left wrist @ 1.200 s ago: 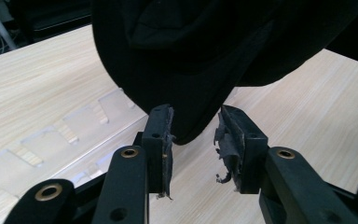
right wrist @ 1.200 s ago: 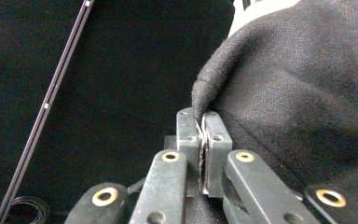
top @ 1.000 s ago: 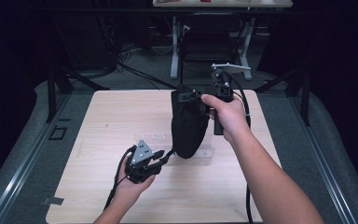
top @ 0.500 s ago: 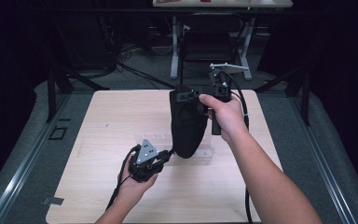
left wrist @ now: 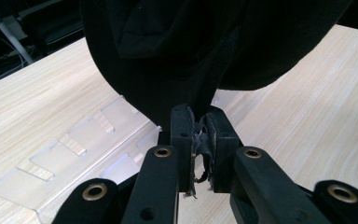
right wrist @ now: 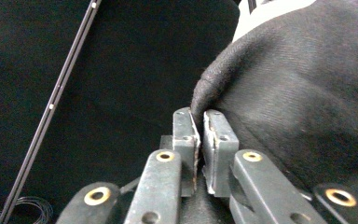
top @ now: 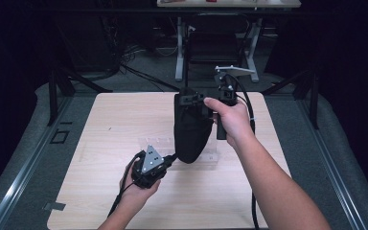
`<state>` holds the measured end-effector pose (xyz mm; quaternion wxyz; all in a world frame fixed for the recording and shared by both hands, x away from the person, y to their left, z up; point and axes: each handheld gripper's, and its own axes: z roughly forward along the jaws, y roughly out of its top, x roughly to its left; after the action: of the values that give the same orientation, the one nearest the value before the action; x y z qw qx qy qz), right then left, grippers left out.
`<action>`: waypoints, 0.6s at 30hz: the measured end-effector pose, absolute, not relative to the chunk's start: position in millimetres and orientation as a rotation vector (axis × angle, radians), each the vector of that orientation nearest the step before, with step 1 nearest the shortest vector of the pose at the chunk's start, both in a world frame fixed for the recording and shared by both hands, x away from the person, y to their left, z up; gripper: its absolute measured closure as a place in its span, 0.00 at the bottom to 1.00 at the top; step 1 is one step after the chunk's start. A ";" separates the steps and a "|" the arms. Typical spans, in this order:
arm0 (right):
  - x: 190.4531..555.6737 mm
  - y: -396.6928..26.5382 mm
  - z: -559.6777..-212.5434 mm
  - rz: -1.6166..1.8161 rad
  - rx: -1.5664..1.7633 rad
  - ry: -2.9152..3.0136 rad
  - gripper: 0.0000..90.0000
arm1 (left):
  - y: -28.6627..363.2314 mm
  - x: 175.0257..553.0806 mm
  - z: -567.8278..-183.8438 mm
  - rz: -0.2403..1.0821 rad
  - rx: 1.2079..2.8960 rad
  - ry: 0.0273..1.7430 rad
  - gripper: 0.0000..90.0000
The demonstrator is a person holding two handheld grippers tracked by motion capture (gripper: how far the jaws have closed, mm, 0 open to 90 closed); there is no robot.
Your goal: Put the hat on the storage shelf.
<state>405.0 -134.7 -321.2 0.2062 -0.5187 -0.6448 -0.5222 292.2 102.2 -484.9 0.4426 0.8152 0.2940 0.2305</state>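
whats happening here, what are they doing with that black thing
A person works at a wooden table with a gripper in each hand. The right gripper holds a black cloth bag up by its top edge, though its jaws have just been opening a little, the cloth between them. The left gripper has just closed on the bag's lower edge. A clear plastic rack lies on the table under the bag.

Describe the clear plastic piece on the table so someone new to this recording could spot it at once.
Start at the light wooden table and find the black fabric bag hanging over its middle. The clear plastic rack lies flat directly under the bag's bottom end. It is the only see-through item, with a row of slots.
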 end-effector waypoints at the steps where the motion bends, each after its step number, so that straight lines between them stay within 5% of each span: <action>1: 404.6 -134.7 -320.8 -1.464 -1.440 -1.790 0.91 | 102.2 292.2 -484.9 0.572 2.022 0.729 0.93; 18: 392.1 -164.9 -305.9 -1.555 -1.485 -1.843 0.80 | 124.8 298.7 -514.4 0.536 2.039 0.853 0.95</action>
<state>392.1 -164.9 -305.9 0.1543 -0.5182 -0.6430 -0.5424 298.7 124.8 -514.4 0.4201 0.8136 0.3403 0.2140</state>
